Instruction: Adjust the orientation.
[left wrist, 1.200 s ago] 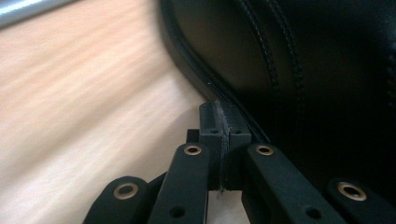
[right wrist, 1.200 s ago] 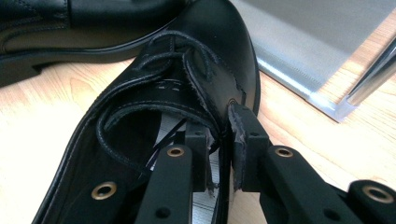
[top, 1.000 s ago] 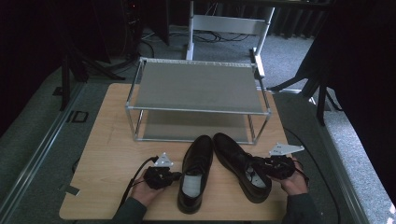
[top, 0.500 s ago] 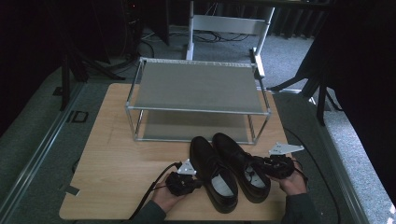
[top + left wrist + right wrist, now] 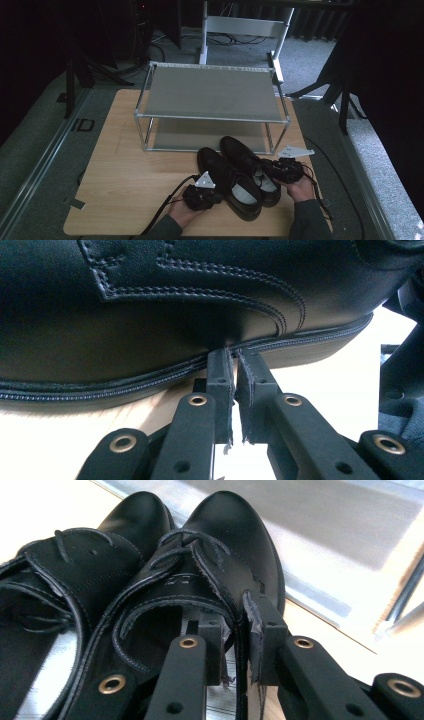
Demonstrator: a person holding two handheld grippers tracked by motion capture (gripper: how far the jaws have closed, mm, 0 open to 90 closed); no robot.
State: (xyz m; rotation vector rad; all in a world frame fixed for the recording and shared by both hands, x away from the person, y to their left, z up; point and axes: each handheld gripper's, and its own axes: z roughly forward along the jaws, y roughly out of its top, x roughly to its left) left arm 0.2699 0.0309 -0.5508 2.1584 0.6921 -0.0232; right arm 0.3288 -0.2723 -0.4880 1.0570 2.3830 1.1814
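Observation:
Two black lace-up shoes lie side by side on the wooden table (image 5: 125, 170), toes toward the rack. My left gripper (image 5: 219, 194) sits low at the left shoe's (image 5: 223, 172) outer side. In the left gripper view its tips (image 5: 234, 357) touch the leather (image 5: 150, 300) just above the sole. Its jaws have just been opening, with a narrow gap and nothing between them. My right gripper (image 5: 269, 167) is shut on the right shoe's (image 5: 242, 152) collar. One jaw is inside the opening and one outside (image 5: 239, 612), on the right-hand shoe (image 5: 225, 535) beside the left one (image 5: 95, 550).
A two-tier metal shoe rack (image 5: 210, 92) stands just behind the shoes, its lower shelf (image 5: 350, 515) close ahead of the toes. A white frame (image 5: 245, 25) stands on the carpet beyond the table. Bare wood stretches to the left of the shoes.
My left gripper moved right with the left shoe, which swung from apart to lying close against the right shoe. The right gripper and its shoe shifted only slightly.

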